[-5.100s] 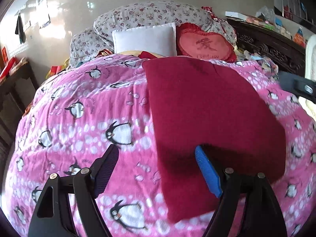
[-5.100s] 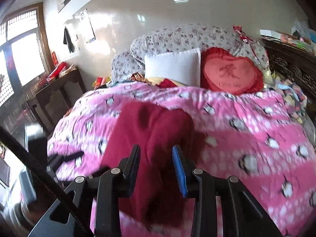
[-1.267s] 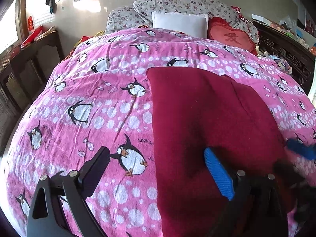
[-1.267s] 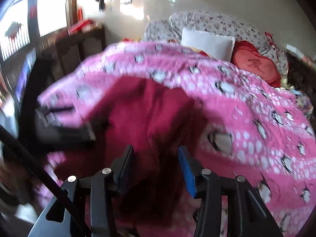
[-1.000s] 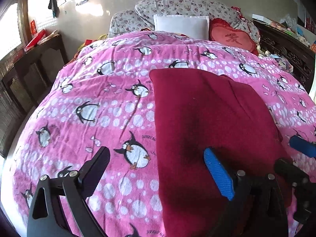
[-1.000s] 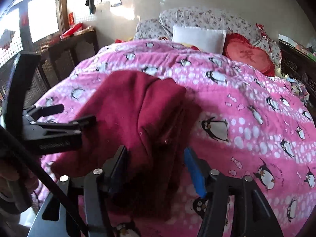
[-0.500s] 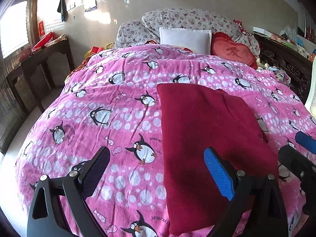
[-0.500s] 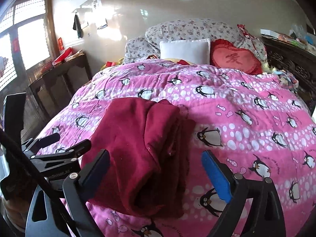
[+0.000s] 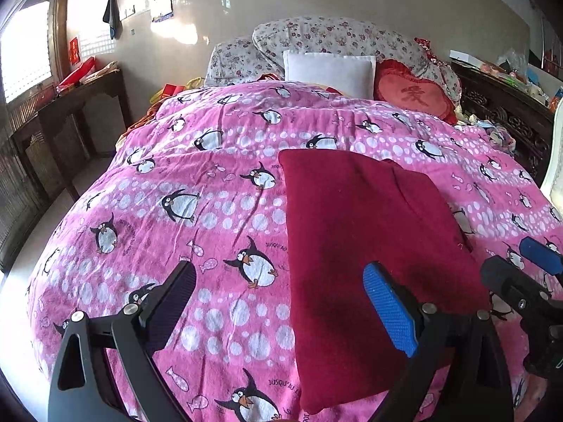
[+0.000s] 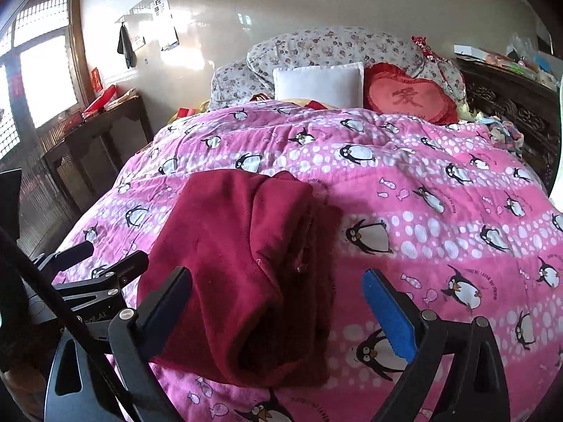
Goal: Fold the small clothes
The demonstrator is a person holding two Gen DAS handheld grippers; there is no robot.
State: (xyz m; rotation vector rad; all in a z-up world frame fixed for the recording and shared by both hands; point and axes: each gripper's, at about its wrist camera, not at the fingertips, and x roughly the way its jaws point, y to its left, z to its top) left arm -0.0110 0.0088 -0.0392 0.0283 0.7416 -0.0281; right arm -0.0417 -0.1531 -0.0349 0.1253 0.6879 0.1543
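Observation:
A dark red garment (image 9: 362, 246) lies folded into a long rectangle on the pink penguin quilt (image 9: 197, 190). In the right wrist view the garment (image 10: 246, 267) shows stacked layers along its right side. My left gripper (image 9: 281, 302) is open and empty, above the quilt near the garment's near left edge. My right gripper (image 10: 278, 306) is open and empty, held just short of the garment's near end. The right gripper also shows at the right edge of the left wrist view (image 9: 520, 281). The left gripper shows at the left of the right wrist view (image 10: 98, 263).
A white pillow (image 9: 329, 70), a red heart cushion (image 9: 415, 96) and floral pillows (image 9: 337, 35) lie at the head of the bed. A dark wooden table (image 9: 63, 119) stands to the left. A carved dark bed frame (image 9: 506, 112) with clutter runs along the right.
Both grippers have pulled back from the garment and risen. The right gripper's jaws have opened wide, letting go of the garment. The folded garment has stayed in place.

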